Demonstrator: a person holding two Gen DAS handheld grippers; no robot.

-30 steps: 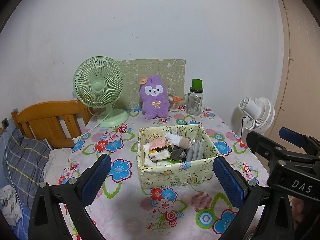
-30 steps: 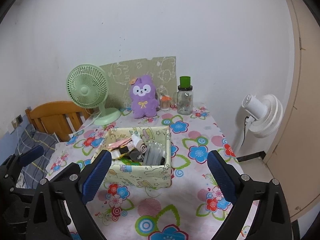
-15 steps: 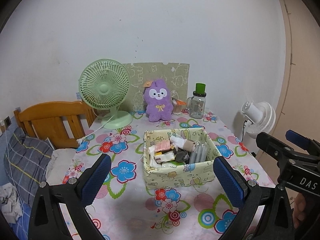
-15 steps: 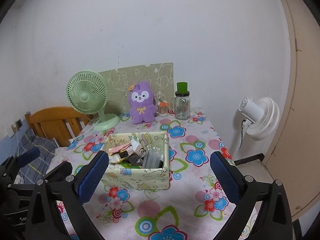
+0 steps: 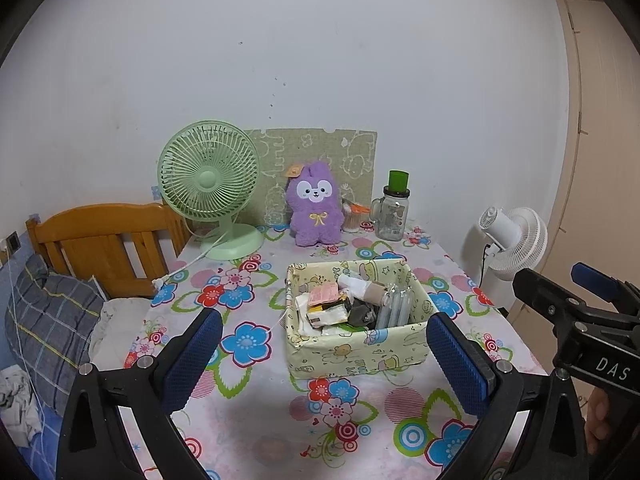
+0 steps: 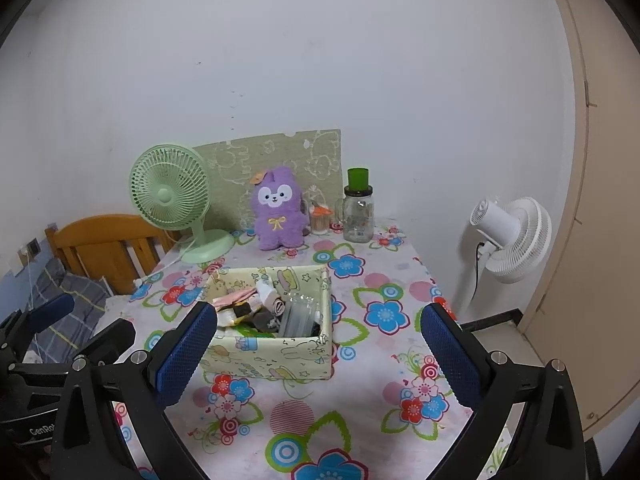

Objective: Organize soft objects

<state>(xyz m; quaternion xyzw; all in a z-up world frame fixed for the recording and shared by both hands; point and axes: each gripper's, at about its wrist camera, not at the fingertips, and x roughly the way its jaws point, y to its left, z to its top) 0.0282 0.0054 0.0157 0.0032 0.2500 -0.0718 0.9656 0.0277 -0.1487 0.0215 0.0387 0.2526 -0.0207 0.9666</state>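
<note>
Above the near edge of the flowered counter (image 5: 248, 432), both claws, left claw (image 5: 320, 354) and right claw (image 6: 320, 348), have drawn back and risen, jaws wide and empty, leaving the fabric storage box (image 5: 356, 316) of seemingly rolled socks mid-counter, so either stage fits.

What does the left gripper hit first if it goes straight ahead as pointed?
Probably the fabric storage box: it sits directly ahead between the open left gripper fingers. Depth is unclear.
</note>
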